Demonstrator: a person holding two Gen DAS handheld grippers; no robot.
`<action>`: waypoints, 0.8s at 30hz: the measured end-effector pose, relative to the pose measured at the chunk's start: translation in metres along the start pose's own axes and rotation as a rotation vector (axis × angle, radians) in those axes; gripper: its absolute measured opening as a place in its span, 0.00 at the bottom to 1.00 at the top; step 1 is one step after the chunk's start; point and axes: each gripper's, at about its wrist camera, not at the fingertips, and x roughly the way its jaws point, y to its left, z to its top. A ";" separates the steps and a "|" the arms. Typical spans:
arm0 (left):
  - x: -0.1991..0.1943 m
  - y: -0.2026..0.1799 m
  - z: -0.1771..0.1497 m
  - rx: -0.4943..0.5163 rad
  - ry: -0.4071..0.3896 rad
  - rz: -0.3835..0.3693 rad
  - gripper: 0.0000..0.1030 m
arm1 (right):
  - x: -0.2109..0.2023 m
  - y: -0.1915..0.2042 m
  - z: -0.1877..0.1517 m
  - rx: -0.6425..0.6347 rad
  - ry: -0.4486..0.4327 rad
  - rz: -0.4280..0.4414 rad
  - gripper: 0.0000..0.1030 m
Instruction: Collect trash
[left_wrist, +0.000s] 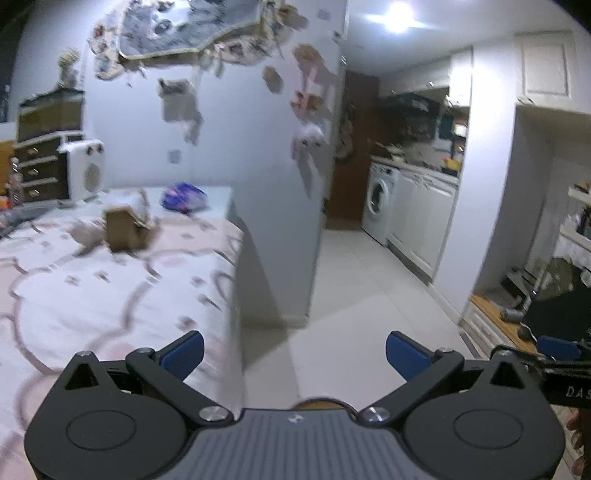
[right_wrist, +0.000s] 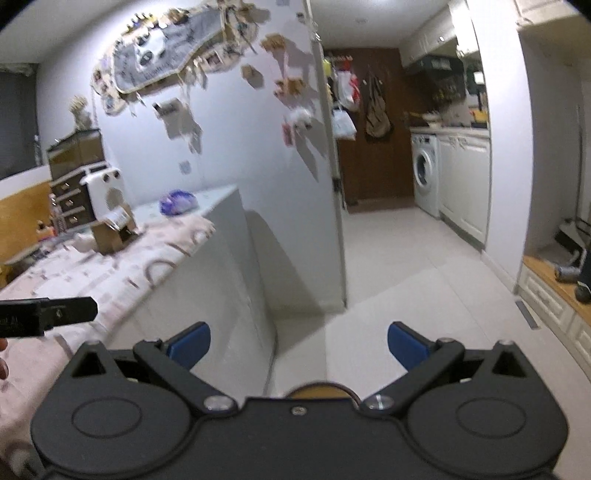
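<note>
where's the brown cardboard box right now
The cardboard box sits on the patterned cloth covering the counter, left of centre in both wrist views, in front of the white appliance and left of the purple bag.

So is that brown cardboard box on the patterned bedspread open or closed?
Open: the brown cardboard box has flaps sticking up in both views. Contents cannot be seen.

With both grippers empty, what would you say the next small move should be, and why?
Probably swing the left gripper leftward toward the cardboard box on the bed: both jaws stand open and empty, and the box and purple bag lie well ahead.
</note>
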 end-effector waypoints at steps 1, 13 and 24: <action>-0.005 0.007 0.006 0.006 -0.013 0.014 1.00 | 0.000 0.009 0.006 -0.009 -0.012 0.012 1.00; -0.028 0.131 0.099 0.049 -0.127 0.172 1.00 | 0.042 0.119 0.075 -0.074 -0.062 0.158 1.00; 0.040 0.250 0.173 -0.024 -0.093 0.260 1.00 | 0.128 0.209 0.136 -0.049 -0.004 0.256 1.00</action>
